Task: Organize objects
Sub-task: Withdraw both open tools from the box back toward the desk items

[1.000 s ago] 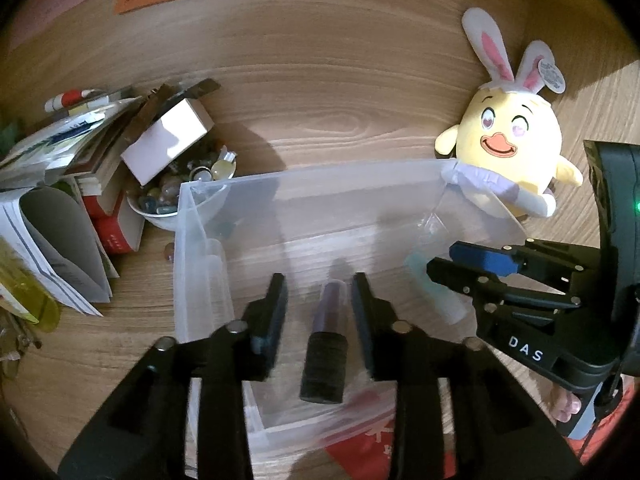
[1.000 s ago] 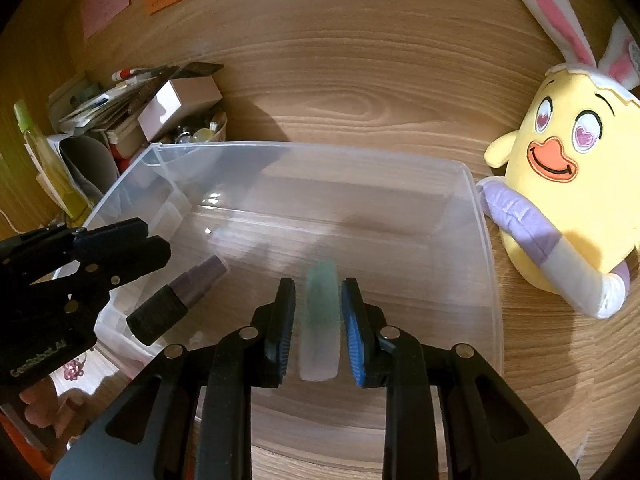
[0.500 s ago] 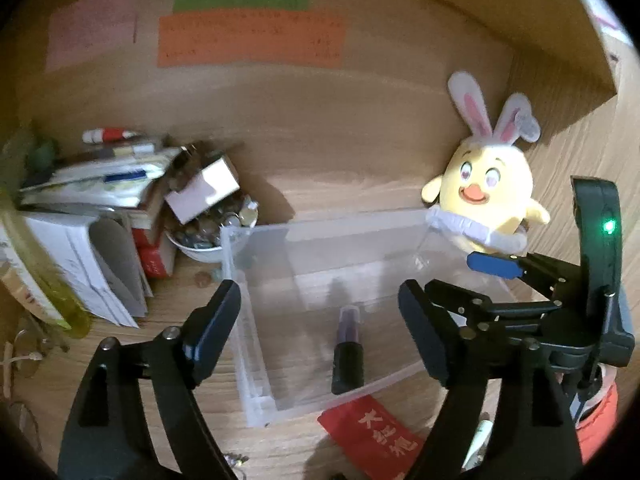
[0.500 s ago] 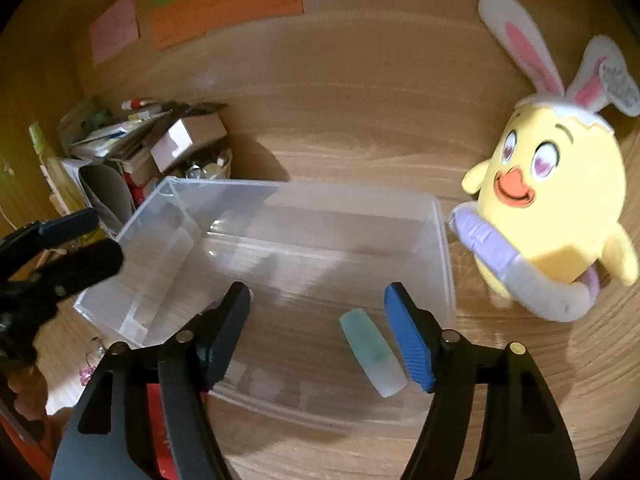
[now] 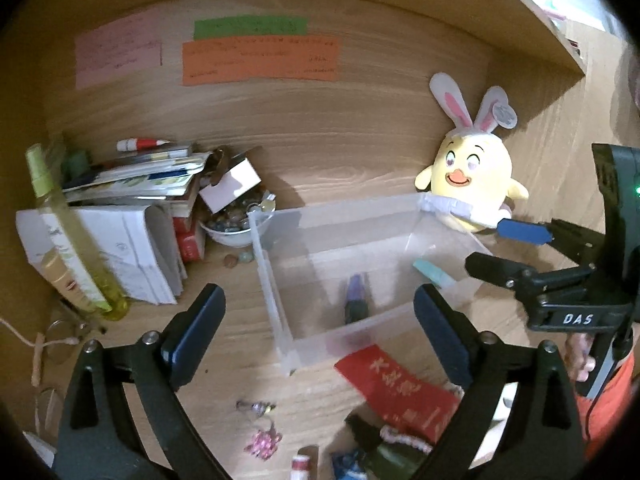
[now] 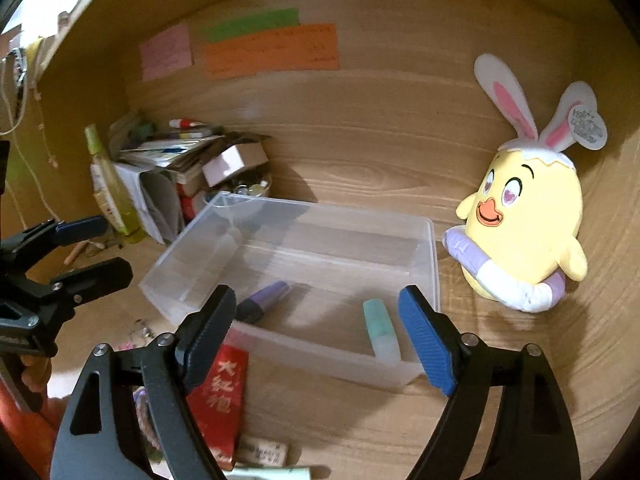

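Wooden desk (image 6: pixel 360 420) sitting cluttered, clear bin (image 6: pixel 430 264) holding purple marker (image 6: pixel 264 300), teal tube (image 6: pixel 380 330); left gripper (image 5: pixel 318 330), right gripper (image 6: pixel 318 336) both opening, gripping nothing

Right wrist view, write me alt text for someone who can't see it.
A clear plastic bin on a wooden desk holds a purple marker and a mint-green tube. The right gripper hangs above the bin's near edge, jaws opening and empty. A yellow bunny-eared plush sits to the bin's right.
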Demonstrator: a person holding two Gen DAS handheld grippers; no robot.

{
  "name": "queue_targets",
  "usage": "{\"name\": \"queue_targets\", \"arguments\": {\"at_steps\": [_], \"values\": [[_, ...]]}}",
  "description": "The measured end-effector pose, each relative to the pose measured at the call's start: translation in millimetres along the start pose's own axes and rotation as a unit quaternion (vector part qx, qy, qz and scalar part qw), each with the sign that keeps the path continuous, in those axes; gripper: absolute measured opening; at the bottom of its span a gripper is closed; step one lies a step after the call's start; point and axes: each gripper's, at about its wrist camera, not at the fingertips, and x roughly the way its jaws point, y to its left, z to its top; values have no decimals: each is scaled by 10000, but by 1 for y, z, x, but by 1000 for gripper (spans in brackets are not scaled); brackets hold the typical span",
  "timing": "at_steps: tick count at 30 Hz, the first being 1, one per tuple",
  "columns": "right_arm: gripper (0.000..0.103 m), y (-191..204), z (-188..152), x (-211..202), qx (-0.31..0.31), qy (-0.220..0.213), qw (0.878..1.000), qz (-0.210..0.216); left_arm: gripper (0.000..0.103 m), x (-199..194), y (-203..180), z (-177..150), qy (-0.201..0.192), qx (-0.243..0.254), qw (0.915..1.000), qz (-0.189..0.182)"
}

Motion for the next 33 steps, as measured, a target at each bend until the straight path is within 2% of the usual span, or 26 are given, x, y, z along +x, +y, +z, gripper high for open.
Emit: {"name": "queue_targets", "arguments": {"at_steps": [11, 17, 20, 25, 33], "values": [[82, 10, -30, -27, -178, -49, 9998, 81, 96, -16, 12, -31, 194, 53, 9997, 131], [82, 12, -51, -35, -232, 10, 9997, 19, 96, -9, 25, -50, 476, -28, 9986, 212], [82, 10, -65, -37, -178, 88, 9998, 29, 96, -4, 33, -60, 624, -75, 9974, 350], [82, 5, -86, -33, -32, 342, 9994, 33, 96, 1, 46, -77, 858, -288, 9951, 386], [82, -1, -113, -28, 232, 645, 9976, 85, 96, 13, 53, -99, 1205, -339, 9910, 477]]}}
